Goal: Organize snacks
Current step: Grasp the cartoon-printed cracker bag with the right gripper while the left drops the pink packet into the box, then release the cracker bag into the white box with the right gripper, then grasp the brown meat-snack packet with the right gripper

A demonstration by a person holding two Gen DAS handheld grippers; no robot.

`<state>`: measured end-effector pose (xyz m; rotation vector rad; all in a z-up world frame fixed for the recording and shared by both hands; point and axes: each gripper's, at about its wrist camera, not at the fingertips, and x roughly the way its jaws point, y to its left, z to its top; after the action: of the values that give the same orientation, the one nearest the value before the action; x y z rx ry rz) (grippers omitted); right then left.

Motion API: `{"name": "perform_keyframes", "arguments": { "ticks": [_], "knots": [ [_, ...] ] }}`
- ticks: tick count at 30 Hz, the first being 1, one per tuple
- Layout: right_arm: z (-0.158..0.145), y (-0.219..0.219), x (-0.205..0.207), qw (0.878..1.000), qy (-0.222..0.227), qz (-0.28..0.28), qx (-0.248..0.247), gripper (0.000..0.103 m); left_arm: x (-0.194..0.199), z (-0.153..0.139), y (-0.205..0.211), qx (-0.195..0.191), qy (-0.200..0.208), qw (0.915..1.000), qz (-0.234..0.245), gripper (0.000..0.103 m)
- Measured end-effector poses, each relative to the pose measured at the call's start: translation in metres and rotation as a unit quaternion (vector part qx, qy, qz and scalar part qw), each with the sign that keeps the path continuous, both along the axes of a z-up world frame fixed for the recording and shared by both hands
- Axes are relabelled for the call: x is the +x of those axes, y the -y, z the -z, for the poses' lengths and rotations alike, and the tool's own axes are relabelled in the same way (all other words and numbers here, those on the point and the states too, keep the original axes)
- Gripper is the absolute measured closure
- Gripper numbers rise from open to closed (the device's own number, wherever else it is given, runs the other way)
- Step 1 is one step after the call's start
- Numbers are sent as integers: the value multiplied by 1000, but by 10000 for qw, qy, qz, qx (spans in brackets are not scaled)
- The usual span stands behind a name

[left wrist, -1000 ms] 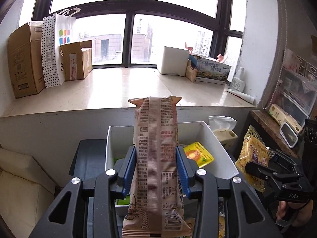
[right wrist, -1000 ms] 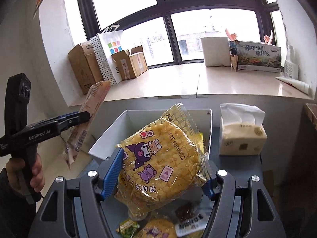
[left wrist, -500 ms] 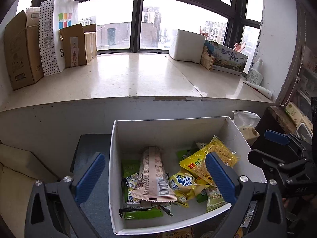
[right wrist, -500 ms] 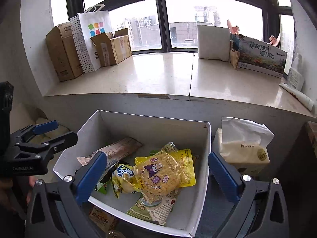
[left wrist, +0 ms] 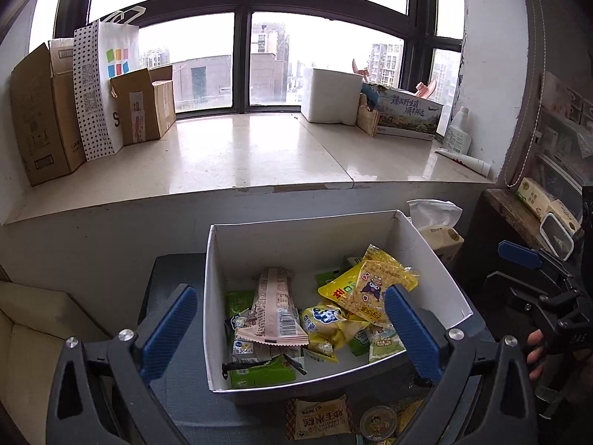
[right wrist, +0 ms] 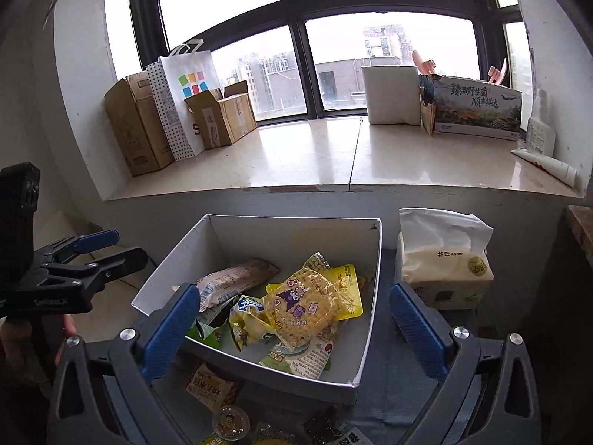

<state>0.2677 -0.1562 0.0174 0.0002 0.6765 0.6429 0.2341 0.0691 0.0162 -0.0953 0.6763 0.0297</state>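
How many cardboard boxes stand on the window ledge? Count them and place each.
2. A tall cardboard box stands at the ledge's far left; a smaller open box sits right of the paper bag. Others may be hidden.

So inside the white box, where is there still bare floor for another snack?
White box: bare floor along the far wall and in the right near corner, beside the yellow corn packet. The middle and left are crowded, around the pink wrapper.

The printed carton (right wrist: 477, 109) on the window sill, beyond the fingers, reads "臻品野生菌 顺丰鲜达". The paper bag (right wrist: 189, 100) shows a partly hidden "S". The left gripper (right wrist: 107, 248) body reads "GenRobot.AI".
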Motion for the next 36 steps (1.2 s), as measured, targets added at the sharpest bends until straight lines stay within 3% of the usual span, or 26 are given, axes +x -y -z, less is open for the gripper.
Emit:
{"name": "perform_keyframes", "arguments": {
  "ticks": [10, 21, 27, 36],
  "knots": [
    [-1, 45, -86, 9988, 281, -249, 307, 0, -87, -10, 32, 117, 404, 9982, 421, 0],
    [63, 84, -175, 9983, -251, -32, 526, 0, -179, 28, 34, -205, 330, 9988, 283, 0],
    [99, 87, -182, 9967, -706, 206, 330, 0, -204, 58, 26, -377, 111, 9992, 69, 0],
    [106, 67, -167, 9981, -598, 81, -143, 0, -216, 70, 16, -567, 33, 9984, 30, 0]
  ]
}}
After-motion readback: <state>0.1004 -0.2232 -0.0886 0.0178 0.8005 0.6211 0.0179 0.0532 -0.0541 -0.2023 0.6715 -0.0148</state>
